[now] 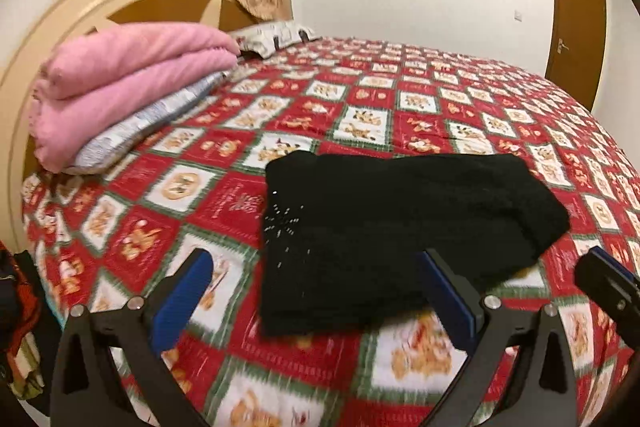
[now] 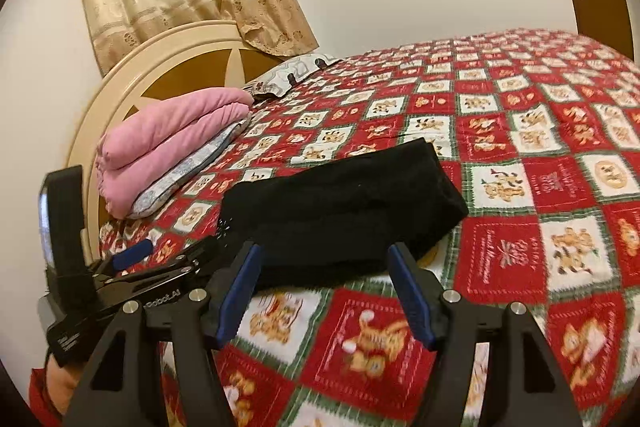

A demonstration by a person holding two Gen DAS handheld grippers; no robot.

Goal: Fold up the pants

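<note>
Pants (image 1: 400,227): black, folded into a compact bundle, lying on the bed (image 1: 360,99) over its red, white and green checked quilt, at centre in both views. Pink blanket (image 1: 120,83): folded, stacked on a pale pillow (image 1: 132,135) at 10 o'clock, near the cream headboard (image 1: 80,3). Left gripper (image 1: 316,295): at 6 o'clock, jaws apart, holding nothing, just short of the bundle's near edge. Right gripper (image 2: 324,291): jaws apart, empty, just before the near edge. Brown door (image 1: 576,23): 2 o'clock.
</note>
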